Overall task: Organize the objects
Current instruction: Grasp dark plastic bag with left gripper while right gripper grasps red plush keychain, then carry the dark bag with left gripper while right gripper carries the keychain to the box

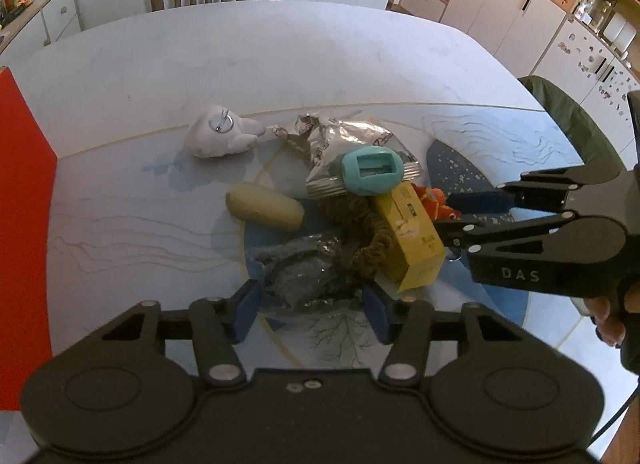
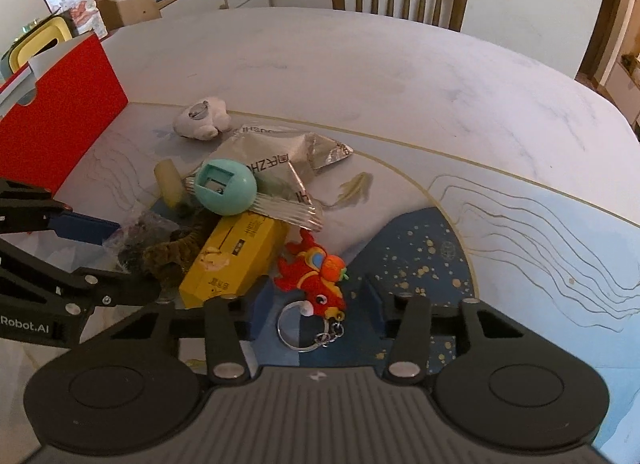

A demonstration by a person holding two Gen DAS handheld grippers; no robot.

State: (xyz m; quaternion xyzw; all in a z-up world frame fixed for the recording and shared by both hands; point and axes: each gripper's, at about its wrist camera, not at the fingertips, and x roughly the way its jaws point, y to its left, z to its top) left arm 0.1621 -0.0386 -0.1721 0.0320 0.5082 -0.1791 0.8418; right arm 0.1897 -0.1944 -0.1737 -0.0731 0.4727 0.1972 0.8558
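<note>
You have barely begun: every item lies in one heap on the table, and nothing shows inside the red box at your left, though its inside is hidden from both views.

Nearest your left gripper is the clear bag of dark bits. Its blue pads stand on either side of the bag's near end, half spread; whether they press on it yet, you cannot tell from here.

Your right gripper straddles the red fish keychain, ring and chain lying between the fingers. A gap shows on each side of the toy, so it is not pinched.

Just behind those lie the brown scrunchie and the yellow carton, touching each other. Behind them, the teal sharpener sits on the silver packet, with the pale cylinder beside it. Farthest out, and apart from the heap, is the white plush.

All of these are left to sort, most likely into the box.
</note>
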